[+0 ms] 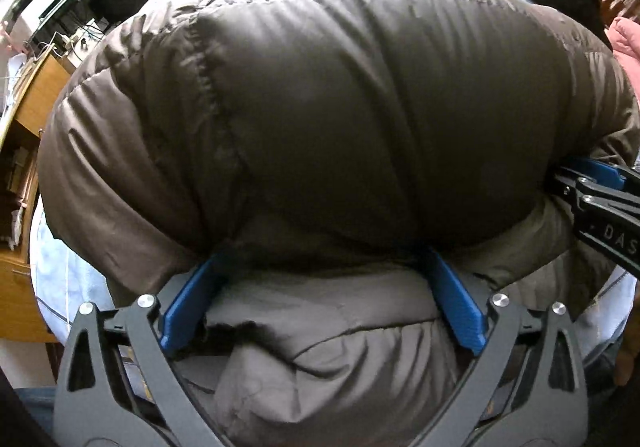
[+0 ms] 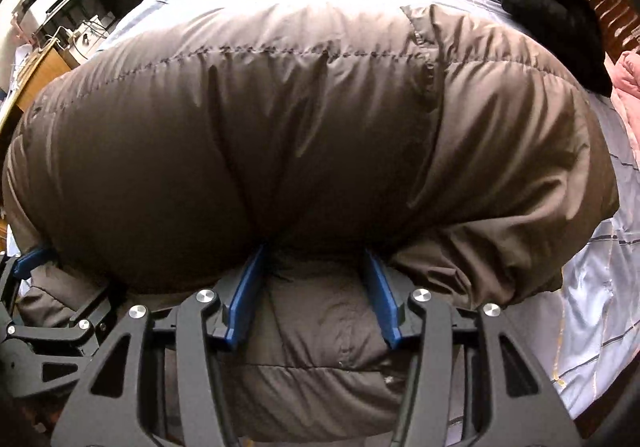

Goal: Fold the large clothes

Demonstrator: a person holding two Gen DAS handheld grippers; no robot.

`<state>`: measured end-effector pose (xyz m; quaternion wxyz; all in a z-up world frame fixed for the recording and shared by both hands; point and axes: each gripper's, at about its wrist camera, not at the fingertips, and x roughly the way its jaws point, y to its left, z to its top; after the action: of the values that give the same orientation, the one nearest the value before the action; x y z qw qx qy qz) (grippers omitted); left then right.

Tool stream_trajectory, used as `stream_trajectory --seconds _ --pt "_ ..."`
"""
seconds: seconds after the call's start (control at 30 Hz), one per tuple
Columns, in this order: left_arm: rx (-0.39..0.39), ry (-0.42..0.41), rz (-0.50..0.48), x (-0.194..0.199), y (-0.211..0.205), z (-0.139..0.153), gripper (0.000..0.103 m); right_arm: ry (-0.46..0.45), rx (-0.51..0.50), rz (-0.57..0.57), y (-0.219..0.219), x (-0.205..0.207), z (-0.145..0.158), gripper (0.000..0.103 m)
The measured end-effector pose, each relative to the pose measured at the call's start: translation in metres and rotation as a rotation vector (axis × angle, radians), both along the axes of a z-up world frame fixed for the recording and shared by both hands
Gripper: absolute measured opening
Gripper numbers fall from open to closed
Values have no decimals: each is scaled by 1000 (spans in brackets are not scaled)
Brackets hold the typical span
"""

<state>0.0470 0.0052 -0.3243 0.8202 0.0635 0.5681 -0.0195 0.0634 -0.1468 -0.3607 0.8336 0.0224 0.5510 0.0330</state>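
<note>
A puffy brown down jacket lies folded on a bed and fills both views; it also shows in the right wrist view. My left gripper stands wide open, its blue fingers straddling the lower layer with the tips hidden under the folded-over upper layer. My right gripper is also open, narrower, its blue fingers either side of a fold of the lower layer, tips tucked under the bulging top layer. The right gripper also shows at the right edge of the left wrist view.
The bed has a pale blue striped sheet. A black garment lies at the far right, next to pink bedding. A wooden desk with shelves and cables stands to the left.
</note>
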Motion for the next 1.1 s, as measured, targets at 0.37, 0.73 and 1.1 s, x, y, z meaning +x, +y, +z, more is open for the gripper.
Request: stream_trajectory --seconds 0.37,0.73,1.1 --pt "-82 -159 -29 -15 10 39 86 -55 57 -1 -3 -4 24 55" --pt "-128 -207 152 46 46 28 95 -280 217 -243 -61 19 27 57" --pt "-69 -257 159 36 32 14 101 -269 67 -213 -50 30 7 63"
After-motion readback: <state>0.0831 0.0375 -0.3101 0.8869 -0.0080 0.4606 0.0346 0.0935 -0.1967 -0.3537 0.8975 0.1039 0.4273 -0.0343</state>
